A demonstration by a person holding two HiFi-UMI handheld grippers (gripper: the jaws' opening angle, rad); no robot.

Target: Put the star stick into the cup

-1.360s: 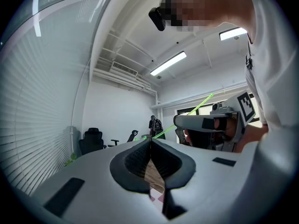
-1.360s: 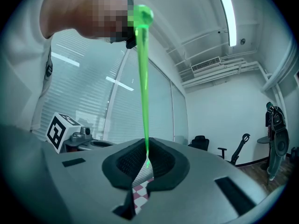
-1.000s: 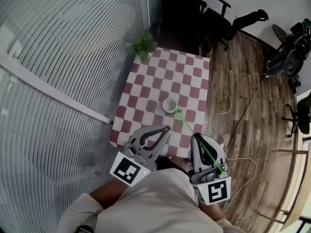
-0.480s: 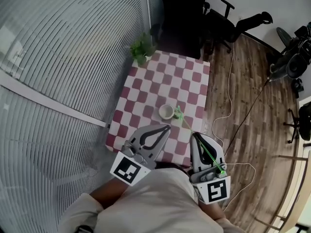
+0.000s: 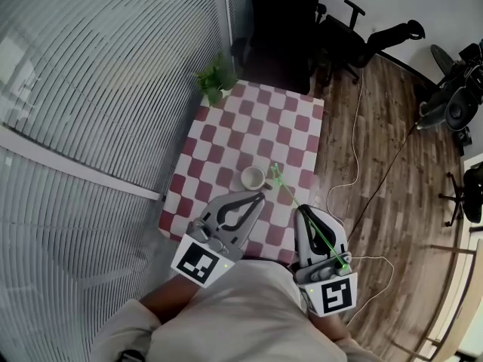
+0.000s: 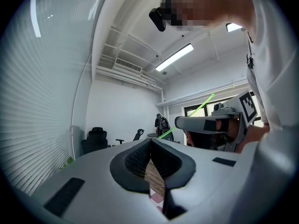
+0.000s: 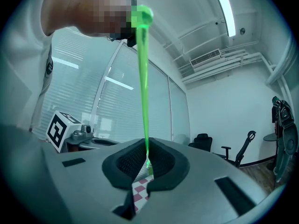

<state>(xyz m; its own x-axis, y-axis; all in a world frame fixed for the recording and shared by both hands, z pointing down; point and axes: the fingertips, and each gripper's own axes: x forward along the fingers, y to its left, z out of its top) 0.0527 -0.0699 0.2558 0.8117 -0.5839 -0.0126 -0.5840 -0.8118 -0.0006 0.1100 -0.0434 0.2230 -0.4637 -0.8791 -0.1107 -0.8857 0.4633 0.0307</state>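
Right tool (image 5: pixel 305 216) — jaws closed on the thin green plastic star stick (image 5: pixel 287 192). The shaft runs back over the tool body and forward past the tips. Left tool (image 5: pixel 259 197) — jaws together, nothing between them. Ahead of both tools lies the red-and-white chequered worktop (image 5: pixel 264 123). The small round white cup (image 5: pixel 252 177) stands on it ahead of the left tool. The stick's star end sits just right of the cup, outside the rim.
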